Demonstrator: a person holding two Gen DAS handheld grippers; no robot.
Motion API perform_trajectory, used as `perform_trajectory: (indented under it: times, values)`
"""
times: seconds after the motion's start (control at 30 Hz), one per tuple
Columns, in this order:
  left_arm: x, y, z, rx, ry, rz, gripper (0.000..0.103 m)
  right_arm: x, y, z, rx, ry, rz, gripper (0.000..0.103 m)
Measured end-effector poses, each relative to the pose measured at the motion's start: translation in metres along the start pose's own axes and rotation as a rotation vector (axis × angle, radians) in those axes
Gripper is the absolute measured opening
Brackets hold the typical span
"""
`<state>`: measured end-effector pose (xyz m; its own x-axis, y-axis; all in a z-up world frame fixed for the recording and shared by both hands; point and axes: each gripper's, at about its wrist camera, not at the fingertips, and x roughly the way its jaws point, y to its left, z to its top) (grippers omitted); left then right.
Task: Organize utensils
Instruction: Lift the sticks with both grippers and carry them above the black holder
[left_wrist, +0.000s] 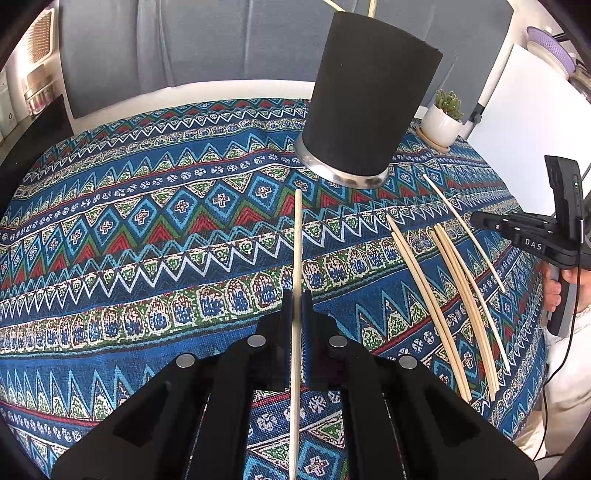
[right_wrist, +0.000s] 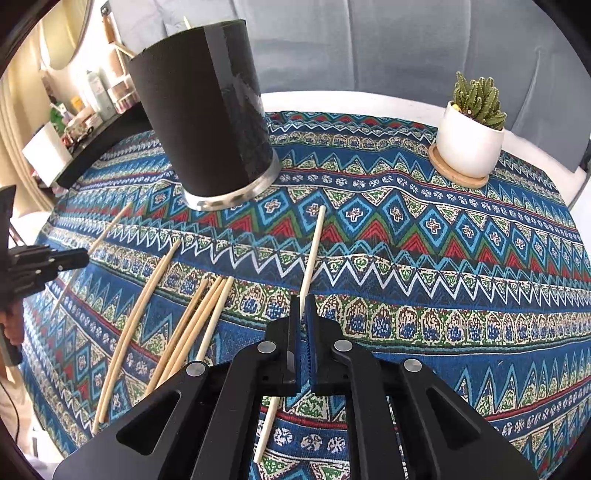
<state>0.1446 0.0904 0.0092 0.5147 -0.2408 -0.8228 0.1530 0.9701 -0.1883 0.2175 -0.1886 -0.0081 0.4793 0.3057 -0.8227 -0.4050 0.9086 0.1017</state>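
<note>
The left gripper (left_wrist: 296, 306) is clamping one pale wooden chopstick (left_wrist: 296, 258), its tip pointing ahead toward the tall black cylindrical utensil holder (left_wrist: 369, 107). The right gripper (right_wrist: 303, 314) is pinching another pale wooden stick (right_wrist: 312, 254), loose bamboo chopsticks (right_wrist: 192, 325) lying on the blue patterned tablecloth (right_wrist: 443, 295) to its left.

Cloth (right_wrist: 424, 258) is blue, busy with white zigzags, red and green triangles, cream bands of little blue motifs. Holder (right_wrist: 207, 110) is matte black with a shiny silver base ring. Chopsticks (right_wrist: 192, 325) are pale, bare wood. Pot (right_wrist: 467, 144) is plain white, green cactus (right_wrist: 478, 98) in it, on a light wood coaster (right_wrist: 458, 179). Both grippers (left_wrist: 296, 306) are black with silver rivets. Grey sofa (right_wrist: 369, 44) behind.
</note>
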Motion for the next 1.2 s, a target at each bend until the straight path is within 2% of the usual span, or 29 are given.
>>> perform_trajectory:
  times: [0.07, 0.13, 0.27, 0.3, 0.37, 0.4, 0.47, 0.53, 0.8, 0.97, 1.2]
  values:
    - [-0.006, 0.005, 0.000, -0.009, -0.011, -0.004, 0.005, 0.005, 0.001, 0.002, -0.003, 0.023, -0.005, 0.007]
    - [-0.010, 0.009, 0.000, -0.021, -0.021, -0.006, 0.005, 0.008, 0.002, 0.004, -0.015, 0.038, -0.016, 0.021]
    - [-0.018, 0.019, -0.001, -0.039, -0.038, -0.008, 0.005, 0.016, 0.008, 0.005, -0.051, 0.067, -0.072, 0.023]
    - [-0.019, 0.021, 0.000, -0.044, -0.041, -0.010, 0.005, 0.019, 0.008, 0.005, -0.056, 0.078, -0.072, 0.021]
    - [-0.021, 0.025, 0.000, -0.057, -0.047, -0.015, 0.005, 0.021, 0.009, 0.005, -0.067, 0.072, -0.071, 0.008]
    - [-0.023, 0.027, 0.000, -0.061, -0.052, -0.017, 0.005, 0.022, 0.010, 0.006, -0.072, 0.071, -0.074, 0.006]
    - [-0.025, 0.028, 0.000, -0.063, -0.059, -0.019, 0.005, 0.022, 0.013, 0.005, -0.090, 0.058, -0.087, 0.005]
    - [-0.029, 0.030, 0.000, -0.069, -0.067, -0.024, 0.005, 0.020, 0.013, 0.003, -0.078, 0.048, -0.054, 0.004]
    - [-0.046, 0.036, 0.017, -0.095, -0.123, -0.024, 0.005, -0.022, 0.007, 0.010, -0.044, -0.057, -0.010, 0.004]
    - [-0.064, 0.036, 0.040, -0.104, -0.201, -0.054, 0.005, -0.058, 0.001, 0.027, -0.039, -0.152, -0.001, 0.004]
    - [-0.083, 0.032, 0.082, -0.101, -0.283, -0.079, 0.005, -0.099, 0.005, 0.057, -0.031, -0.285, 0.053, 0.004]
